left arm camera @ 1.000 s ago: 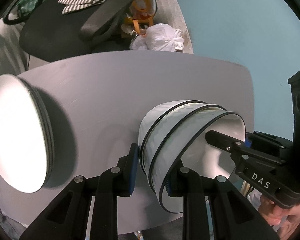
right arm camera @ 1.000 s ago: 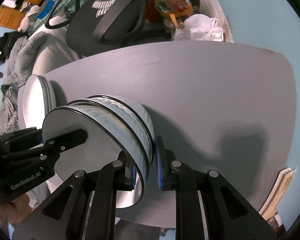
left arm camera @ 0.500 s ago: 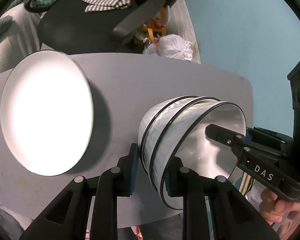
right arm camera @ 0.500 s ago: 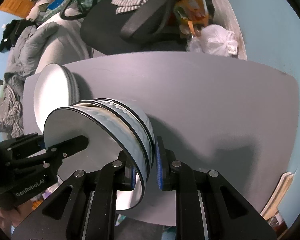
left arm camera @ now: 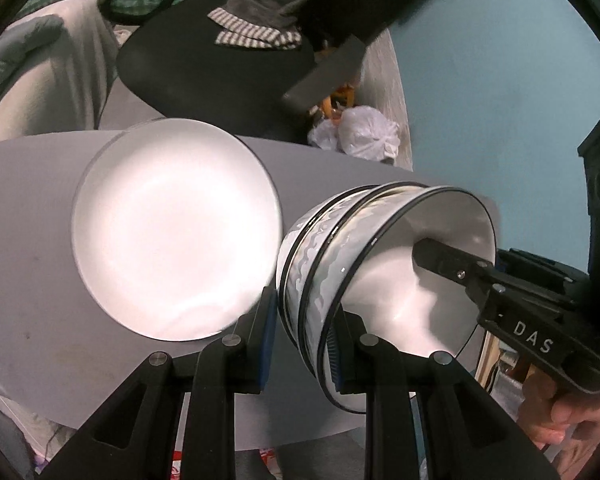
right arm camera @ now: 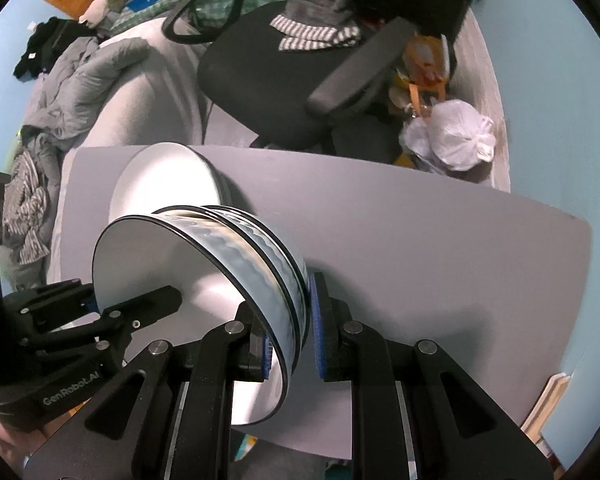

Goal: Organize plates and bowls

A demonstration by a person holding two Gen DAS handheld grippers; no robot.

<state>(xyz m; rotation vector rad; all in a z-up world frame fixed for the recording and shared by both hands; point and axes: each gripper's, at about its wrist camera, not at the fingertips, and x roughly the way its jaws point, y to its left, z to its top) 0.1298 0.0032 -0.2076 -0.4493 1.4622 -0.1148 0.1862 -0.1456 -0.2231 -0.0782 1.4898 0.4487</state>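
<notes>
The left gripper [left arm camera: 302, 344] has its fingers [left arm camera: 266, 332] clamped on one side of the rim of the stacked bowls [left arm camera: 384, 276]. The right gripper [right arm camera: 290, 338] pinches the opposite side, one finger inside the top bowl. The stack hangs above the grey counter [right arm camera: 440, 264], just beside the pile of white plates [left arm camera: 172, 232]. A black office chair [right arm camera: 284, 64] stands beyond the counter.

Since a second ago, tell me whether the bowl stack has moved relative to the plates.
Yes. The bowl stack, clamped by the left gripper and right gripper, has closed in on the plates; its edge now overlaps them.
</notes>
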